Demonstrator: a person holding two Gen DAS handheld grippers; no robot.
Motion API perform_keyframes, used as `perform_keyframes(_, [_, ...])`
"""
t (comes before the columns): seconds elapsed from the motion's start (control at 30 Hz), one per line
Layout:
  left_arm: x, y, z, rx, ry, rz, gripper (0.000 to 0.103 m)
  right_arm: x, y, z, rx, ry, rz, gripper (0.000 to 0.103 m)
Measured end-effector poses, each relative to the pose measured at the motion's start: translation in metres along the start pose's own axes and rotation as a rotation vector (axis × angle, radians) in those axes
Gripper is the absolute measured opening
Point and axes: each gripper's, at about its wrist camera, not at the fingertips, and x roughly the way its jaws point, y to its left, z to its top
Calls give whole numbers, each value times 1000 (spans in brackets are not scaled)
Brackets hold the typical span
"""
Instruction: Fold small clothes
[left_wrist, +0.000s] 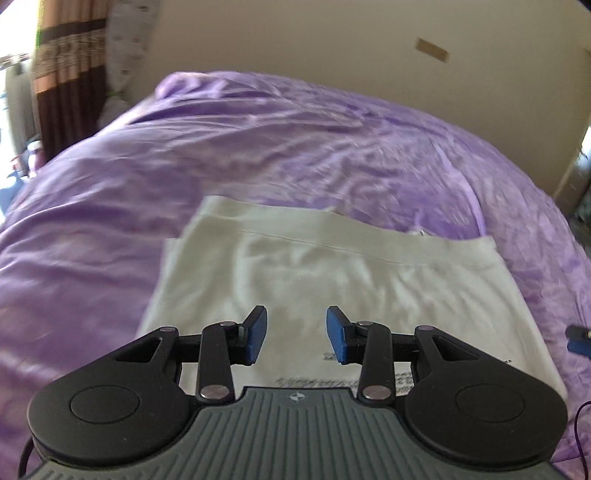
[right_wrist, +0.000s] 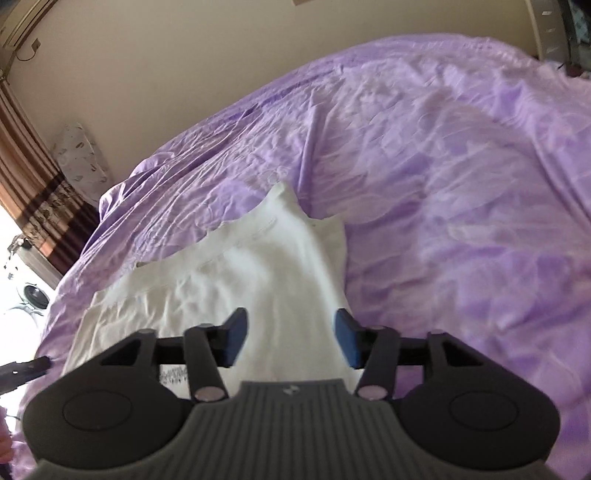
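White T-shirt (left_wrist: 295, 273) lies folded on the purple bedsheet (left_wrist: 110, 184) beneath your left gripper (left_wrist: 296, 334) and right gripper (right_wrist: 291, 338), jaws parted and empty, apparently clear for the next fold.

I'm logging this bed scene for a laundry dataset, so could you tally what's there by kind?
White garment: 1
Purple bed cover: 1
Handheld grippers, both with fingers apart and empty: 2, left and right
Striped curtain: 1
Total: 5
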Motion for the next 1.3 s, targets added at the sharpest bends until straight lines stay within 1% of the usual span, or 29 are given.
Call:
perform_keyframes(0.03, [11,-6,3,15,23,-1,44,6,-3,4,6,5,1,60])
perform_keyframes(0.13, [36,-18,10,39,60,-13,44,29,-13,17,22,38,2,61])
perform_keyframes(0.23, [53,-28,14,76,73,-25,44,56,-31,28,84,87,37,60])
perform_keyframes(0.37, [81,-44,17,143,109,-75,41,94,-51,34,133,164,36,60])
perform_keyframes(0.43, [97,-53,19,186,121,-75,41,109,-61,36,173,181,79,60])
perform_keyframes(0.5, [111,-62,22,222,129,-77,41,121,-69,39,219,177,131,57])
perform_keyframes(0.57, [125,-71,28,242,131,-81,41,131,-73,43,236,171,153,40])
perform_keyframes(0.63, [140,-78,35,254,136,-89,41,142,-76,46,244,165,170,32])
perform_keyframes(0.67, [147,-83,38,263,137,-88,41,147,-77,47,254,164,182,24])
perform_keyframes(0.7, [154,-87,42,276,136,-86,41,151,-78,48,267,163,198,19])
perform_keyframes(0.8, [175,-96,53,304,137,-73,39,154,-79,49,266,153,216,18])
perform_keyframes(0.93, [199,-101,68,292,156,-67,39,150,-79,47,243,145,225,20])
perform_keyframes(1.03, [206,-104,70,296,154,-57,39,152,-81,46,241,153,225,20])
perform_keyframes(1.13, [199,-107,70,303,137,-48,39,158,-82,47,256,163,229,21])
perform_keyframes(1.17, [194,-107,70,303,133,-53,39,159,-83,47,265,166,232,22])
perform_keyframes(1.23, [181,-103,72,295,130,-68,39,160,-85,50,290,174,244,18])
perform_keyframes(1.3, [163,-95,76,294,121,-75,39,157,-85,53,302,177,248,10])
